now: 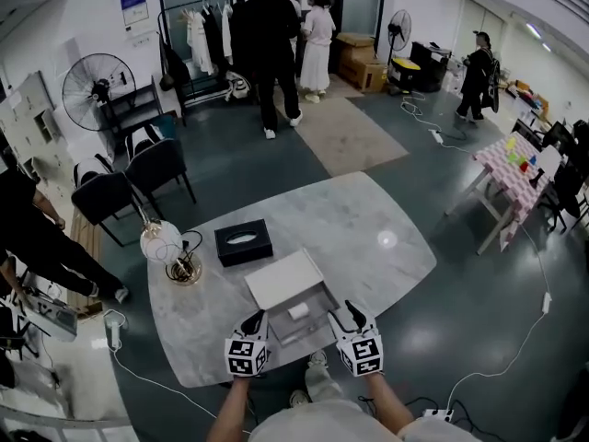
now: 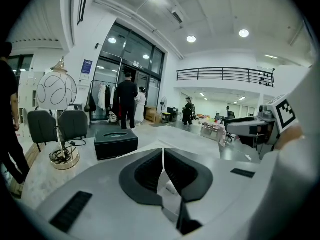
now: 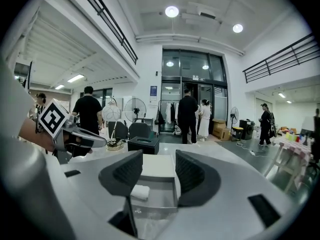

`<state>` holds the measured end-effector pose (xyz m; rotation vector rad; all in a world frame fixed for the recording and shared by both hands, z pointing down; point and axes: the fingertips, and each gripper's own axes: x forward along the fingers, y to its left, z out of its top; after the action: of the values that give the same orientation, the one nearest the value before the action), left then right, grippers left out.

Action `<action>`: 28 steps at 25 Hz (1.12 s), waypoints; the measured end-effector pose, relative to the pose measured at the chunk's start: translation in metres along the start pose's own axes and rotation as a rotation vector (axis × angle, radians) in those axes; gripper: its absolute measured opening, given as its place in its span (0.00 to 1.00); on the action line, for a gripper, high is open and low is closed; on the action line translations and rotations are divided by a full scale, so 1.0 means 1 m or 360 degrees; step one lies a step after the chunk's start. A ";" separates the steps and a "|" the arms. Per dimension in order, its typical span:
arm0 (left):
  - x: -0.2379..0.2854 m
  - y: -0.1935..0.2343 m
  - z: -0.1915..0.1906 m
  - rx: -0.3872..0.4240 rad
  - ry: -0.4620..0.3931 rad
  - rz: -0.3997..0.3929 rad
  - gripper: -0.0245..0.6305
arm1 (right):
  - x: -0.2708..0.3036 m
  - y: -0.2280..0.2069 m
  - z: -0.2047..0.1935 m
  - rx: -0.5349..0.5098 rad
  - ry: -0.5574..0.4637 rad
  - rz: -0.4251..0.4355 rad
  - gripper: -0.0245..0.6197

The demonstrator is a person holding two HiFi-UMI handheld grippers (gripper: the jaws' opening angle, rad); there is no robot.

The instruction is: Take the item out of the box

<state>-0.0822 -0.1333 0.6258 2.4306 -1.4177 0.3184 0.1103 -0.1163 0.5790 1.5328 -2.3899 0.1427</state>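
Note:
An open white box [image 1: 313, 325] sits at the near edge of the marble table [image 1: 368, 238], with its lid [image 1: 283, 278] lying just behind it. A small white item [image 1: 298, 311] rests inside the box. My left gripper [image 1: 255, 320] hovers at the box's left side with its jaws shut and empty. My right gripper [image 1: 343, 315] hangs at the box's right side, open. In the right gripper view the box [image 3: 176, 190] and the white item [image 3: 140, 192] lie below the open right gripper [image 3: 159, 168]. The left gripper [image 2: 163, 155] shows only a thin slit between its pads.
A black tissue box [image 1: 244, 242] and a globe-shaped lamp [image 1: 164, 243] on a brass base stand at the table's back left. Black chairs [image 1: 138, 178] and a floor fan [image 1: 97, 90] lie beyond the table. Several people stand far back by a clothes rack [image 1: 198, 26].

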 end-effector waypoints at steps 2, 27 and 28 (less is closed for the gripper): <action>0.007 0.007 0.002 -0.0001 0.0003 0.0016 0.07 | 0.012 -0.004 0.002 0.0000 -0.0003 0.0012 0.35; 0.083 0.061 0.038 -0.0062 0.0042 0.0287 0.07 | 0.127 -0.068 0.029 -0.0011 0.0001 0.0249 0.35; 0.085 0.062 0.038 -0.0063 0.0046 0.0299 0.07 | 0.130 -0.070 0.030 -0.0011 -0.0002 0.0260 0.35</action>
<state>-0.0935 -0.2443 0.6289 2.2565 -1.6276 0.3626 0.1178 -0.2664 0.5845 1.3334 -2.5126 0.1681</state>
